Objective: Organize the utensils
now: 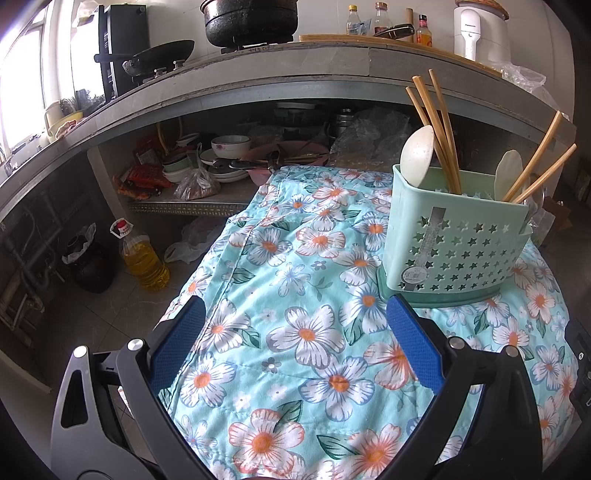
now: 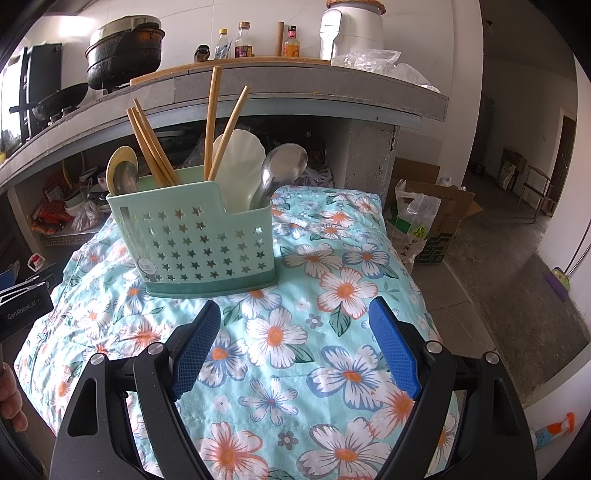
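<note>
A mint-green utensil holder (image 1: 458,243) with star-shaped holes stands on a floral cloth (image 1: 295,332). It holds wooden chopsticks (image 1: 439,133), a white spoon (image 1: 417,155) and another pale spoon (image 1: 508,173). In the right wrist view the holder (image 2: 199,240) also shows chopsticks (image 2: 212,122), a white ladle (image 2: 242,162), a metal spoon (image 2: 282,162) and a yellow-rimmed spoon (image 2: 122,170). My left gripper (image 1: 295,314) is open and empty, short of the holder, which stands to its right. My right gripper (image 2: 295,314) is open and empty, just short of the holder.
A concrete counter (image 1: 295,62) behind carries pots, bottles and a white appliance (image 2: 351,26). Bowls and bags fill the shelf under it (image 1: 221,158). An oil bottle (image 1: 142,258) stands on the floor at left. A cardboard box and bags (image 2: 428,221) stand at right.
</note>
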